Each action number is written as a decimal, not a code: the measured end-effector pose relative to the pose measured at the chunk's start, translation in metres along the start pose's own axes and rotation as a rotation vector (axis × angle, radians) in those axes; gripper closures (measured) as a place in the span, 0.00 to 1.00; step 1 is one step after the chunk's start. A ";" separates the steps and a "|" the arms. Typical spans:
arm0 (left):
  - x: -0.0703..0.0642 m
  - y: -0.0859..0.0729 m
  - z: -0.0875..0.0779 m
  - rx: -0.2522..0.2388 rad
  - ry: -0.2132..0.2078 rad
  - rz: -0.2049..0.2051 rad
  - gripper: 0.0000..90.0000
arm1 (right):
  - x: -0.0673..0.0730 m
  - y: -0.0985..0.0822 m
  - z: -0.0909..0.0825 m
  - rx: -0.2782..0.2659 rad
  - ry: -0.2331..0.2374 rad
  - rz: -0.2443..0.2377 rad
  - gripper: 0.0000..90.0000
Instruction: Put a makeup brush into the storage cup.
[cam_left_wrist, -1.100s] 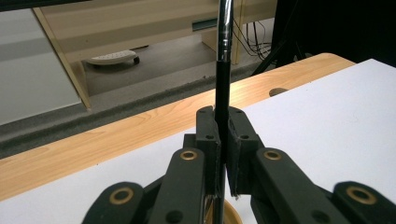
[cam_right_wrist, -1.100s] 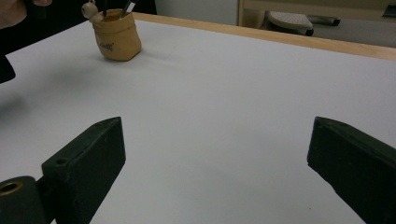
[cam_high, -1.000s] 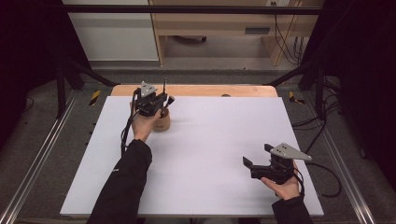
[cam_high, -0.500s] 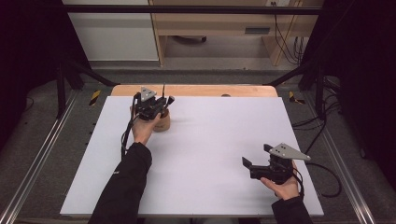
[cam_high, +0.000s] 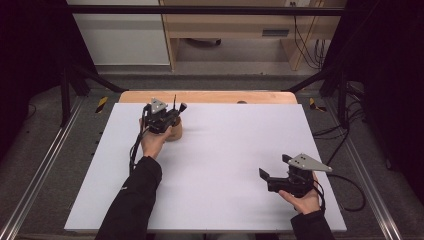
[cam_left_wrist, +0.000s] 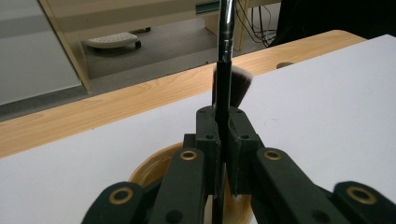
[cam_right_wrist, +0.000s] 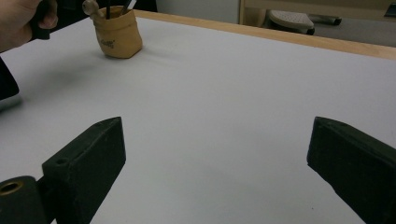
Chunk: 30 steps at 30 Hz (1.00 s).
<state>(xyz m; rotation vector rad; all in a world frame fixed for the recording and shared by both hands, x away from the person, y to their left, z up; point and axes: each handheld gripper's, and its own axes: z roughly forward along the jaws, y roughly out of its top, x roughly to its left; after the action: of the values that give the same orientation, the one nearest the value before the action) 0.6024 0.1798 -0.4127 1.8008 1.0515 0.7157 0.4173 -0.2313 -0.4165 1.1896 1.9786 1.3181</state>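
High view: the left gripper (cam_high: 166, 119) sits directly over a small tan, soft-sided cup (cam_high: 174, 131) near the far left of the white table sheet (cam_high: 225, 165), with slim dark handles sticking up from the cup. The right gripper (cam_high: 272, 179) rests well apart from the cup, near the sheet's front right.

Left gripper view: the jaws are clamped on a thin black-handled brush with a dark, pale-tipped bristle head (cam_left_wrist: 222, 74), upright above the cup's rim (cam_left_wrist: 149, 168).

Right gripper view: the jaws stand wide with nothing between them; the cup (cam_right_wrist: 117, 36) sits far off with handles inside.

Judged from this, the brush is gripped at the cup but neither released nor carried clear, so that step remains.
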 end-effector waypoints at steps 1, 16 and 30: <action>0.000 0.000 0.000 0.005 -0.001 0.004 0.94 | 0.000 0.000 0.000 0.000 0.000 0.000 0.06; -0.006 -0.004 -0.013 0.032 -0.008 0.033 0.83 | 0.003 0.001 0.000 -0.001 0.002 -0.002 0.06; -0.013 -0.001 -0.052 -0.030 -0.108 0.025 0.55 | 0.001 0.004 -0.005 -0.027 -0.006 0.001 0.05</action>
<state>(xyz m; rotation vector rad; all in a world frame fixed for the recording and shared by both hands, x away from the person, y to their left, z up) 0.5545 0.1900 -0.3921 1.8083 0.9442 0.6387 0.4147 -0.2326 -0.4105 1.1805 1.9508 1.3355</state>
